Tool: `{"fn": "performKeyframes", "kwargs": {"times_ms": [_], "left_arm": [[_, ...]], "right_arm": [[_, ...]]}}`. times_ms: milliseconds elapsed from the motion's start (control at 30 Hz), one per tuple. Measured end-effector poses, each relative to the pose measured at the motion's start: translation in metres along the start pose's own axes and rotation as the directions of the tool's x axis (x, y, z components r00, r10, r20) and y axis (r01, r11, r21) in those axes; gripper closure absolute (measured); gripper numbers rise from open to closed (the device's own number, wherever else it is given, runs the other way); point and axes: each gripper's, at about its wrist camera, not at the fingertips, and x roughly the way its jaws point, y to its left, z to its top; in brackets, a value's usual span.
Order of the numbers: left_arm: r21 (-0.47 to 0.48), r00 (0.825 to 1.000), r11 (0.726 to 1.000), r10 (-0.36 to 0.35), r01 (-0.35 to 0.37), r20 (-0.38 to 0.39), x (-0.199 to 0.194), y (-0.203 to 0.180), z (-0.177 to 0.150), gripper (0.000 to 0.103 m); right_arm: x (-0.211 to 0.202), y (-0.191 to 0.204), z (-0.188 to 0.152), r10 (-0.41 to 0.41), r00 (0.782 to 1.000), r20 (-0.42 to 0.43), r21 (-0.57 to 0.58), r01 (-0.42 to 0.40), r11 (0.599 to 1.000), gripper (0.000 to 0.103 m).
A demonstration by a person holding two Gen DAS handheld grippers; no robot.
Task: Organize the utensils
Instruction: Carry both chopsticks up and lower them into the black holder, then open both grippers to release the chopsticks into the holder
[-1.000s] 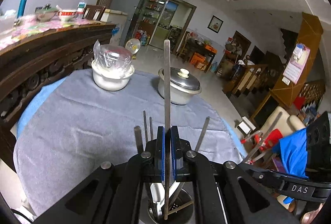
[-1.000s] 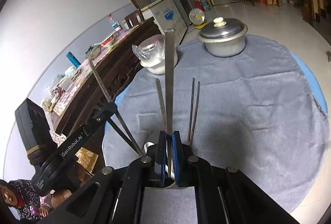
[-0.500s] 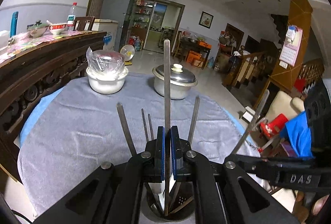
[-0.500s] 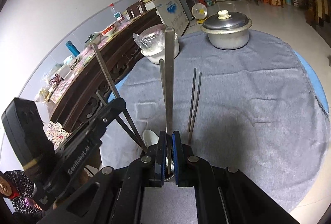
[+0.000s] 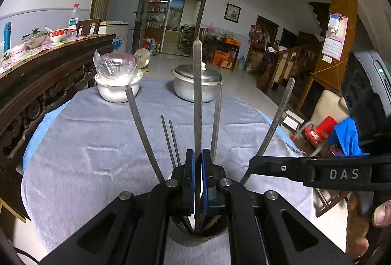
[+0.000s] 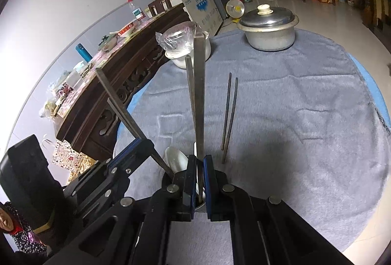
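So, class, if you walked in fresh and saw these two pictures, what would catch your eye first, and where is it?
First, the long metal utensil standing upright in the shut left gripper, over the holder cup at the table's near edge. The right gripper clamps another metal utensil likewise. Behind, a pair of dark chopsticks lies on the grey cloth, with a lidded pot at the far edge.
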Motion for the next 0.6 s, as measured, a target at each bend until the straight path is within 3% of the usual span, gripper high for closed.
{"fn": "performKeyframes", "kwargs": {"times_ms": [467, 567, 600], "left_arm": [[0.008, 1.000, 1.000, -0.007, 0.007, -0.028, -0.014, 0.001, -0.005, 0.095], [0.001, 1.000, 1.000, -0.008, 0.008, -0.015, -0.023, 0.004, -0.004, 0.071], [-0.007, 1.000, 1.000, -0.008, 0.008, -0.007, -0.029, 0.006, -0.002, 0.056]], "right_arm": [[0.007, -0.002, -0.004, 0.025, 0.999, -0.030, 0.005, -0.025, 1.000, 0.093], [0.005, -0.006, -0.004, 0.043, 0.998, -0.034, 0.020, -0.043, 0.999, 0.091], [0.002, -0.006, -0.005, 0.048, 0.998, -0.032, 0.025, -0.047, 0.999, 0.087]]}}
